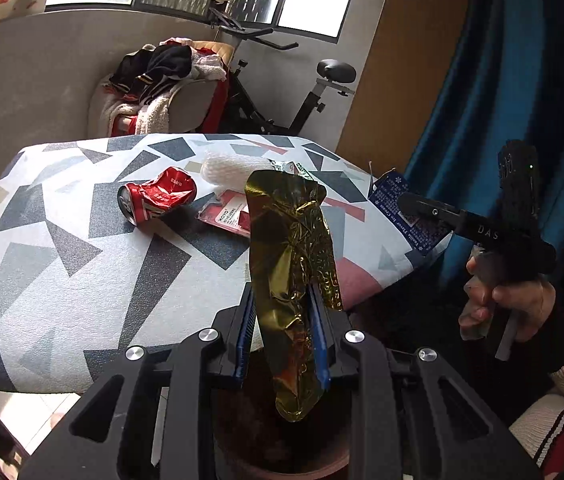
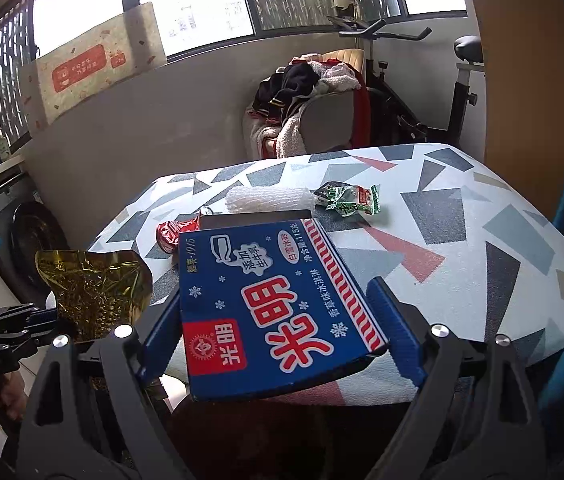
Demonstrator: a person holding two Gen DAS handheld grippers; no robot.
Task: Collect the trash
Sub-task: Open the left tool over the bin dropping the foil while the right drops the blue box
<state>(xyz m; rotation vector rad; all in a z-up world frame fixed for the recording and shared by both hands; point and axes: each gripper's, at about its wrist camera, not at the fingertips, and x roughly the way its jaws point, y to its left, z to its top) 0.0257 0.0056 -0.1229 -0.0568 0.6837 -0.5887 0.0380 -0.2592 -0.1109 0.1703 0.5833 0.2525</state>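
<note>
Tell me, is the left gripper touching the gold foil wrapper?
Touching. The left wrist view shows the left gripper with both blue pads clamped against the gold foil wrapper.

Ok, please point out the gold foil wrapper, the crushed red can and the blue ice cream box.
gold foil wrapper (image 1: 290, 264), left wrist view, crinkled middle.
crushed red can (image 1: 157, 198), left wrist view, dented side.
blue ice cream box (image 2: 273, 304), right wrist view, printed top face.

Patterned table (image 2: 462, 240); crushed red can (image 1: 156, 199), white foam net (image 2: 267, 199), green wrapper (image 2: 352, 199)
</note>
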